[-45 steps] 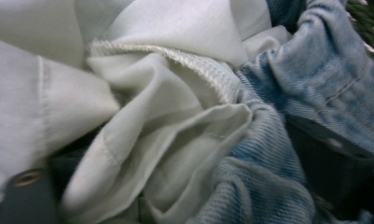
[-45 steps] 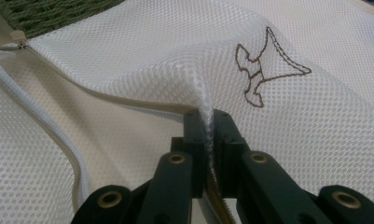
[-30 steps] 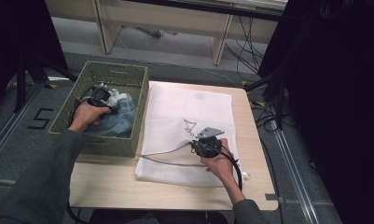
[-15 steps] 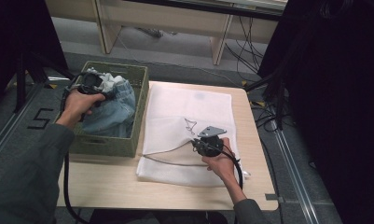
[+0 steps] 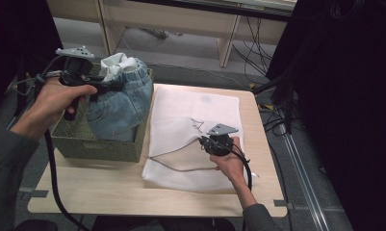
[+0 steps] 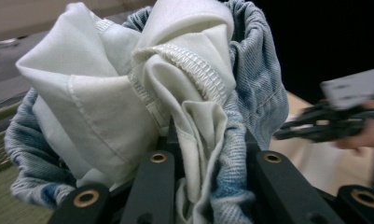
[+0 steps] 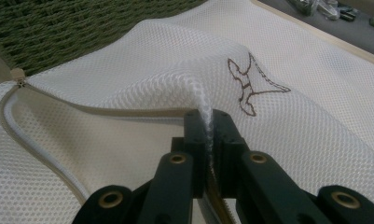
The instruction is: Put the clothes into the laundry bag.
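My left gripper [image 5: 101, 85] is shut on a bundle of light blue denim with a white lining [image 5: 118, 98], held up above the green basket [image 5: 99, 144]. In the left gripper view the white and denim cloth [image 6: 175, 93] is pinched between the jaws. A white mesh laundry bag [image 5: 190, 120] with a brown embroidered mark lies flat on the table. My right gripper [image 5: 201, 140] is shut on the upper edge of the bag's zippered mouth, lifting it slightly. The right gripper view shows the mesh fold [image 7: 203, 102] clamped between the jaws and the open zipper [image 7: 17, 77].
The wooden table [image 5: 109, 192] has bare room in front of the basket and bag. A cable [image 5: 51, 178] hangs from the left gripper over the table's left edge. Cables and a shelf frame [image 5: 181, 19] lie on the floor beyond.
The left gripper has lifted the denim bundle up out of the basket and towards the bag. The right gripper has kept its hold on the mesh bag.
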`<move>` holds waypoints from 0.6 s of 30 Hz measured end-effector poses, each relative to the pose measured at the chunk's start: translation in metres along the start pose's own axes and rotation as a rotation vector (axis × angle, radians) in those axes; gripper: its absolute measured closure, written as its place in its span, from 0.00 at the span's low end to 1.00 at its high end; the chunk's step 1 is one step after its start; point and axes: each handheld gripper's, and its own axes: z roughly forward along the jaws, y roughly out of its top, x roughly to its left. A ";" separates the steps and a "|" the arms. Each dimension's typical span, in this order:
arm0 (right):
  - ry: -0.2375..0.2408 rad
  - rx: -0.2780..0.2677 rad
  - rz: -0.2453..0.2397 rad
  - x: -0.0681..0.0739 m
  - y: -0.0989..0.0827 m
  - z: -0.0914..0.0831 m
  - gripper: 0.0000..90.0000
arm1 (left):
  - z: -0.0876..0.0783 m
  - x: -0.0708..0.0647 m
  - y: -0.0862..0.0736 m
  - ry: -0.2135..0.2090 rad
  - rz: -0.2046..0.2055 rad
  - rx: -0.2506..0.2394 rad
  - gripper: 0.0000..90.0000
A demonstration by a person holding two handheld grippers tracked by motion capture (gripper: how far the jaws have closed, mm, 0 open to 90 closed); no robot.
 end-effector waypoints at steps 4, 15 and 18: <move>0.001 0.000 -0.010 -0.001 0.000 0.001 0.96 | -0.013 -0.040 0.006 -0.095 0.048 -0.019 0.83; 0.012 -0.003 0.018 -0.002 0.001 0.001 0.96 | -0.024 -0.102 0.019 -0.298 0.094 -0.074 0.83; 0.022 0.009 0.029 -0.004 0.000 -0.001 0.96 | -0.024 -0.116 0.019 -0.342 0.107 -0.074 0.83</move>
